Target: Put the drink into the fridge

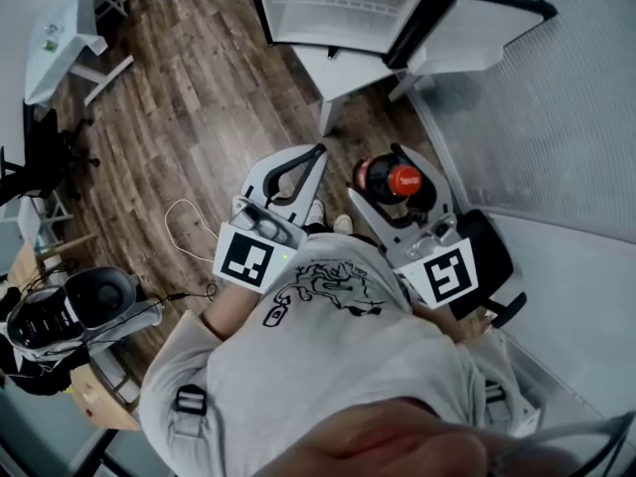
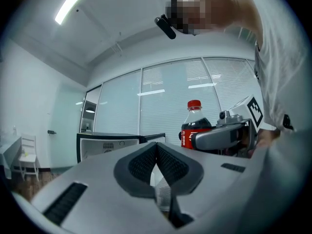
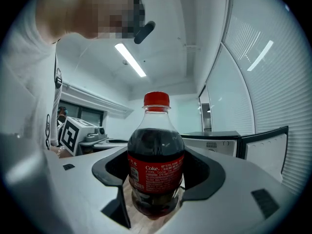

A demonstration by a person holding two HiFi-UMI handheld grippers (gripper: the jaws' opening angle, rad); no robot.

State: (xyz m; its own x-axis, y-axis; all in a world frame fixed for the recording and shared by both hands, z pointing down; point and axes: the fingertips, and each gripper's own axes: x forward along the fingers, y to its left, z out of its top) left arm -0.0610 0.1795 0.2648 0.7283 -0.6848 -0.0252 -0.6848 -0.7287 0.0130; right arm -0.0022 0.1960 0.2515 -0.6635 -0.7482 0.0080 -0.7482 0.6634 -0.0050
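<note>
A dark cola bottle (image 3: pixel 156 160) with a red cap and red label stands upright between the pads of my right gripper (image 3: pixel 157 177), which is shut on it. From the head view the bottle (image 1: pixel 386 177) hangs above the wood floor in the right gripper (image 1: pixel 396 182). My left gripper (image 1: pixel 318 152) is beside it on the left, shut with its tips together and nothing in it (image 2: pixel 157 147). The small fridge (image 1: pixel 338 8) stands ahead with its door (image 1: pixel 487 18) swung open to the right. The left gripper view shows the bottle (image 2: pixel 193 126) at the right.
The fridge rests on a low white table (image 1: pixel 343 73). A frosted glass wall (image 1: pixel 556 97) runs along the right. A white table (image 1: pixel 60 38) stands at the far left, a black chair (image 1: pixel 89 301) at the lower left, and a thin cable (image 1: pixel 184 227) lies on the floor.
</note>
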